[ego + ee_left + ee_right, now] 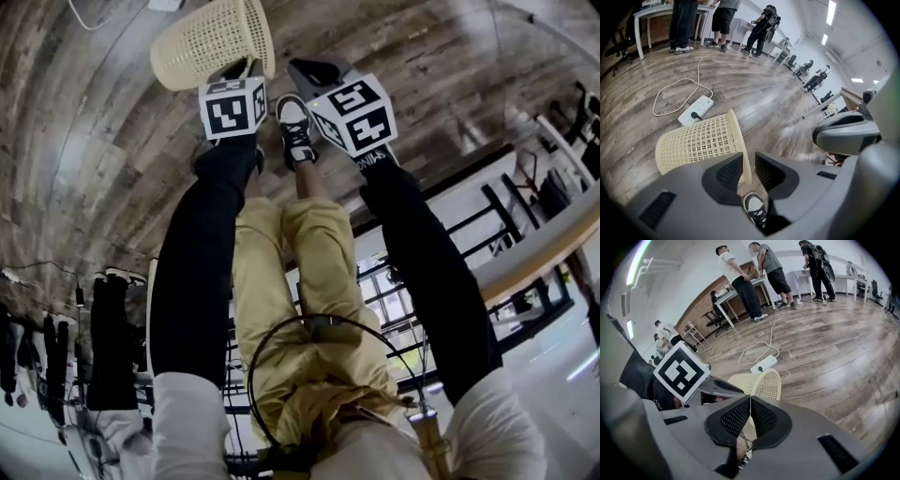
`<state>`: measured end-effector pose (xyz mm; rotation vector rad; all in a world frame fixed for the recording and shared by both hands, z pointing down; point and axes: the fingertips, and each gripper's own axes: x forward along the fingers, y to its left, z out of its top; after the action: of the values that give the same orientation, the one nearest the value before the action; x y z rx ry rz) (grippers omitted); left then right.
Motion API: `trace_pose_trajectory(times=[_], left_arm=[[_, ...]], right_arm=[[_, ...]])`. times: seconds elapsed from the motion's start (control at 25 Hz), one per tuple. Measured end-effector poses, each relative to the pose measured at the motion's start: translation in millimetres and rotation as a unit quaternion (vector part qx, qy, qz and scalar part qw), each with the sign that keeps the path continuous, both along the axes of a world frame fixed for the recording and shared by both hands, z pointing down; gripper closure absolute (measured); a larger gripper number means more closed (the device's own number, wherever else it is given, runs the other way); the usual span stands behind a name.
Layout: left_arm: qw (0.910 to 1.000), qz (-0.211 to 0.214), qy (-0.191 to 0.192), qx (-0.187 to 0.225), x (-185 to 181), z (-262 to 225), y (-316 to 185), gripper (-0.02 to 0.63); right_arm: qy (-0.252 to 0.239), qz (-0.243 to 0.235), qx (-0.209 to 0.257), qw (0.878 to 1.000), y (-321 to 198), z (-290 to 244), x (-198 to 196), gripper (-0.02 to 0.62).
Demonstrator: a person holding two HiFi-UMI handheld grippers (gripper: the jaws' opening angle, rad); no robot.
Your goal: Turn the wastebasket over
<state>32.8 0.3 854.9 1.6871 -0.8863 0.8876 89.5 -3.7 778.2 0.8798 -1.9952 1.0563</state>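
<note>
A cream lattice wastebasket point(211, 42) lies on its side on the wooden floor, its open mouth turned towards my feet. In the left gripper view the wastebasket point(701, 140) fills the middle, and its rim runs down between the two pads. My left gripper point(749, 160) straddles that rim with a gap showing beside it, so it is open. In the head view the left gripper point(246, 67) sits at the basket's rim. My right gripper point(314, 70) hovers just right of the basket. Its pads meet in the right gripper view, so the right gripper point(750, 401) is shut and empty, with the wastebasket point(759, 383) beyond it.
A white power strip point(696, 110) with a looping cable lies on the floor just past the basket. My own shoe point(295, 127) stands near the basket's mouth. Several people stand at tables point(740, 289) at the far end of the room.
</note>
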Motion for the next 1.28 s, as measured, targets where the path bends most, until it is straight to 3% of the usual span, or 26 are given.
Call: trace_pose_trajectory(times=[0.48,0.8,0.96,1.12,1.28], left_arm=[[0.9991,0.008,-0.042,-0.008,7.9,38.7,-6.3,0.537],[0.9993,-0.009,-0.024,-0.028,-7.1,13.8,-1.1,0.586],[0.9996,-0.013,0.022,-0.015,-17.6,-17.0,-4.6,0.586],[0.9932,-0.064,0.096,-0.016,-35.5,-39.5,-11.4,0.586],[0.9826,-0.122,0.138,-0.02,-80.5,-34.1,-15.5,0.583]], right_arm=[[-0.005,0.005,-0.01,1.0,9.6,20.1,10.5,0.574],[0.004,0.005,-0.008,1.0,9.0,0.3,22.5,0.574],[0.005,0.001,0.001,1.0,0.9,-16.2,17.5,0.574],[0.002,-0.008,0.008,1.0,-5.2,-27.9,0.3,0.574],[-0.007,-0.022,0.011,1.0,-7.5,-28.1,-23.6,0.574]])
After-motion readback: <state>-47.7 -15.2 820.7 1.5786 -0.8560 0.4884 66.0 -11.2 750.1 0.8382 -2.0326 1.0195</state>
